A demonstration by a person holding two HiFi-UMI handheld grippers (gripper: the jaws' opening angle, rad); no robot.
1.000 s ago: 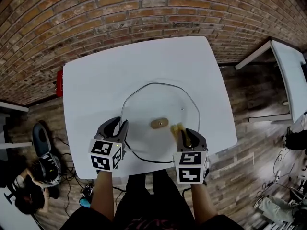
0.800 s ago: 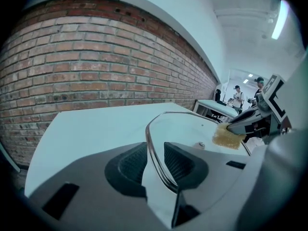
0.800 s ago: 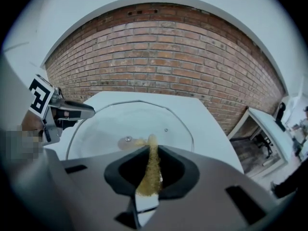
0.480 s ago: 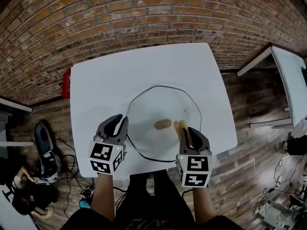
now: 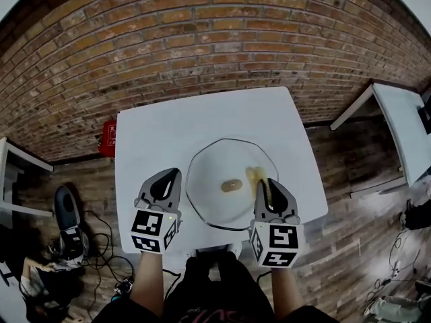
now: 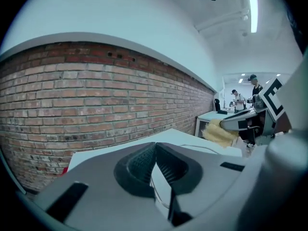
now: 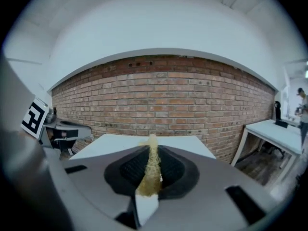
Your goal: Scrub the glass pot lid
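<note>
We look steeply down on a white counter that stands against a red brick wall. The glass pot lid lies flat near the middle of the counter, a little toward our side. It is clear and round, with a tan knob at its centre.

Our left gripper is seen just to the left of the lid's rim. Its jaws have just been closing and now meet, with nothing between them.

Our right gripper points over the lid's right part. Its jaws are clamped on a yellow scrubber, a flattened fibrous pad. The right gripper view shows the pad squeezed between the ribbed pads and sticking out past the tips. From the left gripper view, the right gripper and its scrubber are seen lifted clear of the counter.

A small red object sits at the foot of the wall by the counter's left edge. A second white table stands on the wooden floor to the right, well apart from the counter.
</note>
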